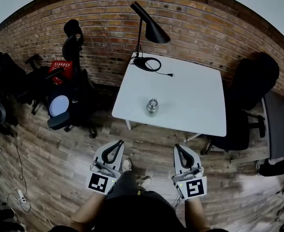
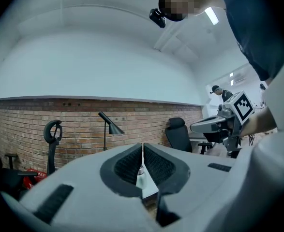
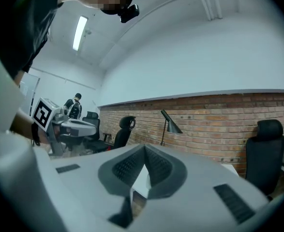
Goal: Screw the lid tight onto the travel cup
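Left gripper [image 1: 117, 143] and right gripper [image 1: 179, 149] held level, side by side, near the body. Both jaws closed, nothing between them.

I find the left gripper [image 2: 142, 149] held level, its jaws closed pad to pad with nothing gripped. Through the narrow notch below the tips I can see a sliver of the travel cup [image 2: 140, 170], standing on the white table [image 2: 145, 184] well ahead. Behind runs a brick wall [image 2: 79, 117], with a black lamp [image 2: 111, 124] and a black office chair [image 2: 177, 132] in front of it. A second chair [image 2: 52, 134] stands at left. The right gripper [image 2: 195, 127] sits to the right, its marker cube [image 2: 242, 106] facing me. A person [image 2: 221, 93] stands far back.
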The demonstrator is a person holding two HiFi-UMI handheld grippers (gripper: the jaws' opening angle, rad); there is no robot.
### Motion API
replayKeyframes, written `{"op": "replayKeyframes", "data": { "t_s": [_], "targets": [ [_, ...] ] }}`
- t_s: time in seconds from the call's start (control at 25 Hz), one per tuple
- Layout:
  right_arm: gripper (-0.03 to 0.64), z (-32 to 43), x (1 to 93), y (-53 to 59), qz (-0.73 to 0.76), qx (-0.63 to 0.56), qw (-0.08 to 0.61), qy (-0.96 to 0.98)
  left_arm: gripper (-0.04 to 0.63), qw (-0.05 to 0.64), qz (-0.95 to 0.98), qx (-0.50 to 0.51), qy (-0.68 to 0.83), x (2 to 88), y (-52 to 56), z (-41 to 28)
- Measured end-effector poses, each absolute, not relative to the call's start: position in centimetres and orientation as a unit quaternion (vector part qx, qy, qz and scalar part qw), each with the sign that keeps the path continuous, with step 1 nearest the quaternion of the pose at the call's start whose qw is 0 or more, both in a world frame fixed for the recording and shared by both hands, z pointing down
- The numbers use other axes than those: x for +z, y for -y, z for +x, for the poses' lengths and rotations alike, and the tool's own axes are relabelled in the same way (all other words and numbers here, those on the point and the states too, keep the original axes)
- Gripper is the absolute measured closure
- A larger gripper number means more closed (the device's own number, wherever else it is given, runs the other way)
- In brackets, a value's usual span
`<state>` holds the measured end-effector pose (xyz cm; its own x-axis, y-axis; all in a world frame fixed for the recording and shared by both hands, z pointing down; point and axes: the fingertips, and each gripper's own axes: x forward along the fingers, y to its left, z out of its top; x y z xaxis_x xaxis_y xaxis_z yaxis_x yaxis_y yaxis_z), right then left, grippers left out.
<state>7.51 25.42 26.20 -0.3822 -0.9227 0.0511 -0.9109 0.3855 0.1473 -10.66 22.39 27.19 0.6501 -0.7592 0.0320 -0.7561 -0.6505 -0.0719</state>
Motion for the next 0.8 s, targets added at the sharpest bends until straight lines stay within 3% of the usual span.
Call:
{"op": "replayKeyframes", "data": {
  "t_s": [0.8],
  "targets": [
    [0.604, 5.8, 27.6, -10.9, 0.569, -0.024, 0.126, 0.812, 0.563, -0.024, -0.934, -0.021, -0.356, 31.1, -5.7, -9.6]
  ]
}}
